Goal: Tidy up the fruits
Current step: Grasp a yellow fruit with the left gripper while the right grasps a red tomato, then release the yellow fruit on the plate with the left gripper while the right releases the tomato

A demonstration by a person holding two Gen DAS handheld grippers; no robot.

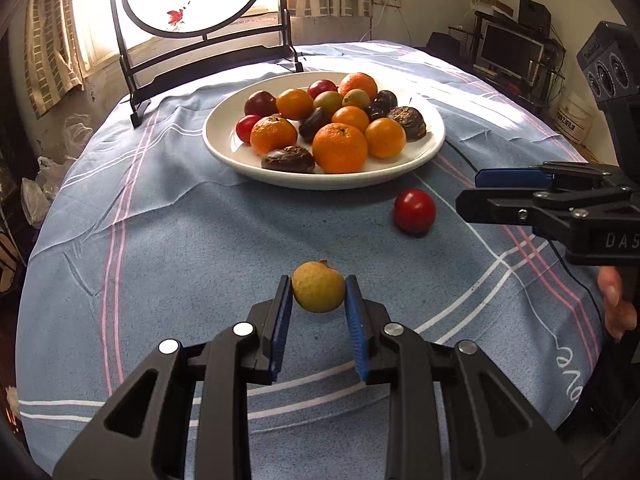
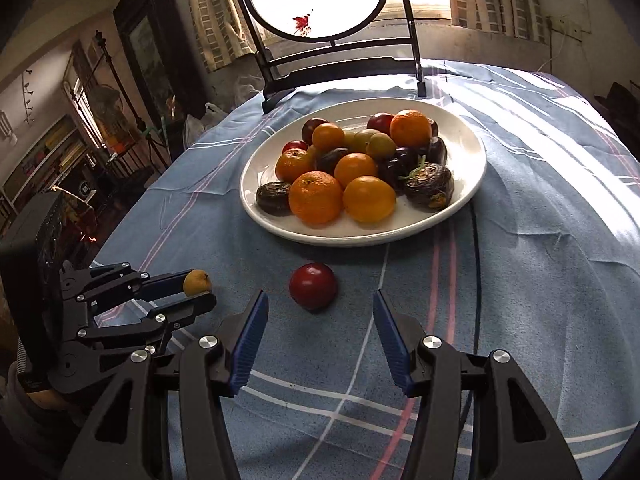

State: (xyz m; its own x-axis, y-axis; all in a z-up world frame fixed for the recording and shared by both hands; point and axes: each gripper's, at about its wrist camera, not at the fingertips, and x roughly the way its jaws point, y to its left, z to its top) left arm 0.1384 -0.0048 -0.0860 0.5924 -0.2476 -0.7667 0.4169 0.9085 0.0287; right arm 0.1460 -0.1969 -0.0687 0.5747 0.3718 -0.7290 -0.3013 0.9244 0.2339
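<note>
My left gripper (image 1: 318,294) is shut on a small yellow-green fruit (image 1: 318,287), held just above the blue cloth; it also shows in the right wrist view (image 2: 197,282). A red plum (image 1: 414,210) lies on the cloth in front of the white plate (image 1: 224,148), which holds oranges, plums and dark passion fruits. My right gripper (image 2: 320,304) is open with its jaws wide, just short of the red plum (image 2: 313,285). It enters the left wrist view from the right (image 1: 476,192). The plate (image 2: 468,148) lies beyond the plum.
A round painted screen on a black stand (image 1: 208,20) stands behind the plate at the table's far edge. The table is covered with a blue striped cloth (image 1: 160,260). A monitor and shelves (image 1: 508,52) are off to the far right.
</note>
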